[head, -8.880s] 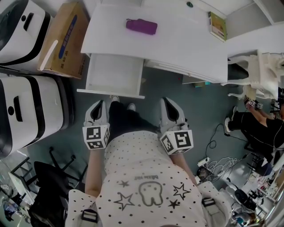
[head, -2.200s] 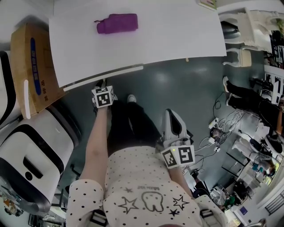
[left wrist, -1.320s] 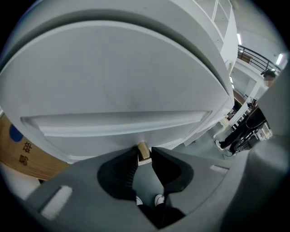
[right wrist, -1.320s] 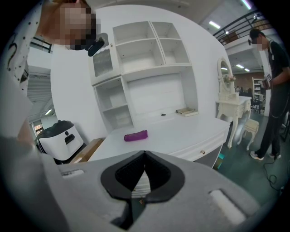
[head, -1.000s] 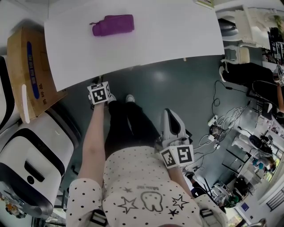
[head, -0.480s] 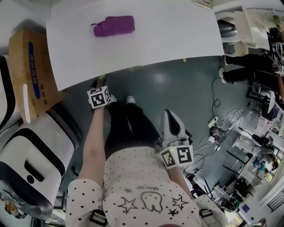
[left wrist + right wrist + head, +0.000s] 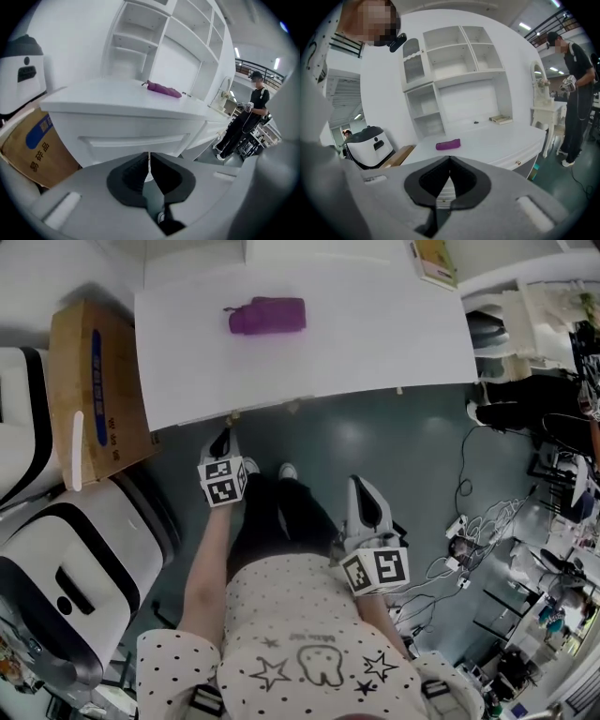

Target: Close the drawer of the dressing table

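Observation:
The white dressing table fills the top of the head view, and its drawer front sits flush under the tabletop. A purple pouch lies on top. My left gripper hangs just short of the table's front edge, a little back from the drawer. In the left gripper view its jaws are closing, tips nearly together, with nothing between them. My right gripper is held low by the person's right side, away from the table, and it is shut and empty.
A cardboard box leans at the table's left, beside white machines. A book lies on the table's far right corner. A white chair and cables are to the right. Another person stands there.
The drawer, open at first, is pushed in. Over the last second my left gripper has drawn back from the table edge and risen. The right gripper has stayed put.

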Available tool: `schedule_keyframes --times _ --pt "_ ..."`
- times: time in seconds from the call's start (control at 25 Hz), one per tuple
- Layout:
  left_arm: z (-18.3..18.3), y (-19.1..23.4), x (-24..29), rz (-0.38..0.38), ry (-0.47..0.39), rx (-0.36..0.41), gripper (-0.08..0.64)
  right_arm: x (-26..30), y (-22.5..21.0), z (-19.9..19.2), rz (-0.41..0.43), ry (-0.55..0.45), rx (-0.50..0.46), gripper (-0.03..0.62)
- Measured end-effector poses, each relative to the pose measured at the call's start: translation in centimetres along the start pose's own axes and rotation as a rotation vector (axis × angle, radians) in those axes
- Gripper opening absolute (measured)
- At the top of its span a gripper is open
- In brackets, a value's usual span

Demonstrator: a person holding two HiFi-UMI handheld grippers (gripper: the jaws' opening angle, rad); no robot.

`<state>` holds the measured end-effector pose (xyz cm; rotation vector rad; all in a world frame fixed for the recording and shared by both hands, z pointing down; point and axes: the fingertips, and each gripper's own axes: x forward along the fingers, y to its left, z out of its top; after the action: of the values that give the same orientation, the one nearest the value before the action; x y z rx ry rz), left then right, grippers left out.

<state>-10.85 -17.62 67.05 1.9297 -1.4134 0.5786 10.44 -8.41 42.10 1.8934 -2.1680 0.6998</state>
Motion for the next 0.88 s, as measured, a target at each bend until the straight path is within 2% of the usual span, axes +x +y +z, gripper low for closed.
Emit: schedule_keyframes --times 0.36,0.6,0.76,0.88 --pt "6.6 -2.0 -6.8 0.001 -0.174 0.027 -0.005 0.4 2.1 1.2 0.103 -0.039 -0.019 0.003" --pt "12.0 -3.5 -14.1 -0.044 -0.344 0.019 -0.005 1.1 4.3 2.4 0.185 -0.071 -0.060 0.003" --pt "15.0 -3.5 -18.9 -0.032 -0.453 0.005 -0.005 2.1 5.8 3.7 0.253 -0.102 -0.093 0.003" --pt "15.9 -3.6 -22.0 -0.018 -0.516 0.003 -0.005 2.6 6.5 4.4 0.289 -0.122 -0.115 0.003"
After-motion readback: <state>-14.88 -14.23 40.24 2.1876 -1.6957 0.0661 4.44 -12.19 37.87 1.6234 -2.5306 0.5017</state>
